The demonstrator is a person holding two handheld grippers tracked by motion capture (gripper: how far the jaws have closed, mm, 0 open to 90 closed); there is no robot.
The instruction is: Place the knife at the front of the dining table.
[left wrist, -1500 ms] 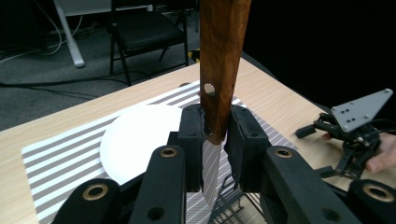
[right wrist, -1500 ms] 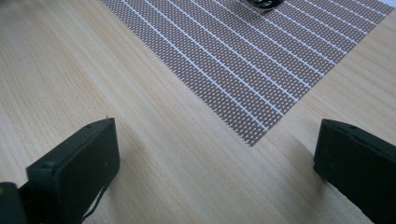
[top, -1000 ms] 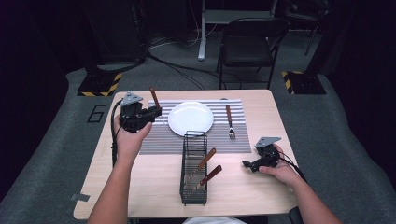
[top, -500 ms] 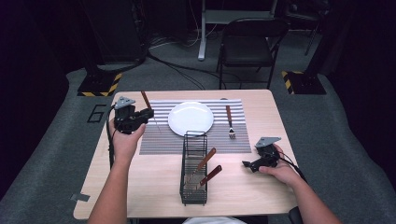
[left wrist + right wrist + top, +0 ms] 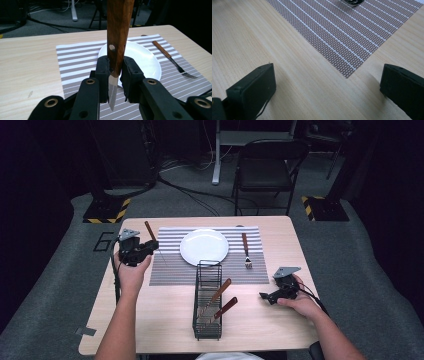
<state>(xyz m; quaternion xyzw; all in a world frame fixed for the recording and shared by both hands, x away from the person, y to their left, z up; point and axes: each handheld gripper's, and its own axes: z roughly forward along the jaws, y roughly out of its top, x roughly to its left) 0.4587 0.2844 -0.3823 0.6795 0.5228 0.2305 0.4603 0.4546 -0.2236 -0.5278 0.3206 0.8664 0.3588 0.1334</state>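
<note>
My left tongs (image 5: 113, 82), matt black plastic, clamp a knife (image 5: 117, 37) with a varnished wood handle and dull serrated metal blade. Beyond it I see a glossy white plate (image 5: 142, 57) on a woven striped mat (image 5: 347, 32) over the pale wood-grain bench (image 5: 299, 82).

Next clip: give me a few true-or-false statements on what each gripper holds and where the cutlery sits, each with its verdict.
1. The left gripper is shut on a wooden-handled knife. True.
2. The right gripper holds a fork. False: it is open, holding nothing, low over the table.
3. The fork lies on the striped placemat, beside the white plate. True.
4. The wire caddy holds no cutlery. False: two wooden-handled pieces stand in it.
</note>
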